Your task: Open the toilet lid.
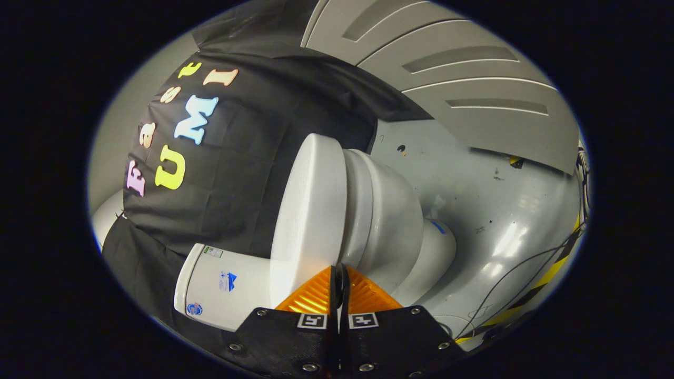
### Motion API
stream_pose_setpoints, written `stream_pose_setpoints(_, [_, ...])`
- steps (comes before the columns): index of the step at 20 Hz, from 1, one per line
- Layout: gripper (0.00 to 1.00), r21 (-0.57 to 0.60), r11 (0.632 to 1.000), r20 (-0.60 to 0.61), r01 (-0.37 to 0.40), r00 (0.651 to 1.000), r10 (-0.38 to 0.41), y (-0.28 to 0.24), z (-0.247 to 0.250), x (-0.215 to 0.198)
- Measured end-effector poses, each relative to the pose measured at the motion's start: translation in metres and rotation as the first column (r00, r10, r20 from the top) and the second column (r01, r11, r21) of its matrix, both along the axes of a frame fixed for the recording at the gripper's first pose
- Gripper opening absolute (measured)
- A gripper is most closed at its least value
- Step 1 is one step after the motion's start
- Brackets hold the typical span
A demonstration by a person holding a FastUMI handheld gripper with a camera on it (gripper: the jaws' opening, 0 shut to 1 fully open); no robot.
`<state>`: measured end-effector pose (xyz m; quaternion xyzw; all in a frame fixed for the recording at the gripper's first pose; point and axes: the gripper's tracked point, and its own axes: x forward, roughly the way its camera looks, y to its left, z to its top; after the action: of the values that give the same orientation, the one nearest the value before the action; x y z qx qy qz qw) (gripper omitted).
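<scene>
The hand-held gripper (338, 273) is seen with its two orange fingers (310, 297) brought together, only a thin dark slit left between them. The tips are set at the edge of the toilet lid (308, 210), right by the seam where the lid meets the seat (360, 200); whether anything is pinched between them cannot be told. The view is rolled sideways, so the white toilet is seen lying across it. The lid is closed, lying flat against the seat, with the bowl (395, 221) beyond the seat and the pedestal (434, 252) resting on the grey floor (500, 210). The cistern (221, 284), marked with small stickers, is seen beside the lid, against the black cloth wall (237, 173). Dark cables (521, 273) and a yellow-and-black striped tape (547, 276) are seen on the floor, well apart from the pedestal. Grey panelled doors (463, 79) are seen at the floor's far edge.
</scene>
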<state>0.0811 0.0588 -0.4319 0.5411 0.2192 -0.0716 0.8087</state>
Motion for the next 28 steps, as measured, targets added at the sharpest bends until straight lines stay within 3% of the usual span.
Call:
stream_pose_setpoints(15, [0.00,-0.178,0.982,-0.037,-0.060,0.998,0.054,0.001,0.017,-0.001])
stream_pose_setpoints(28, [0.00,-0.254,0.967,-0.078,-0.032,0.997,0.012,0.005,0.053,0.001])
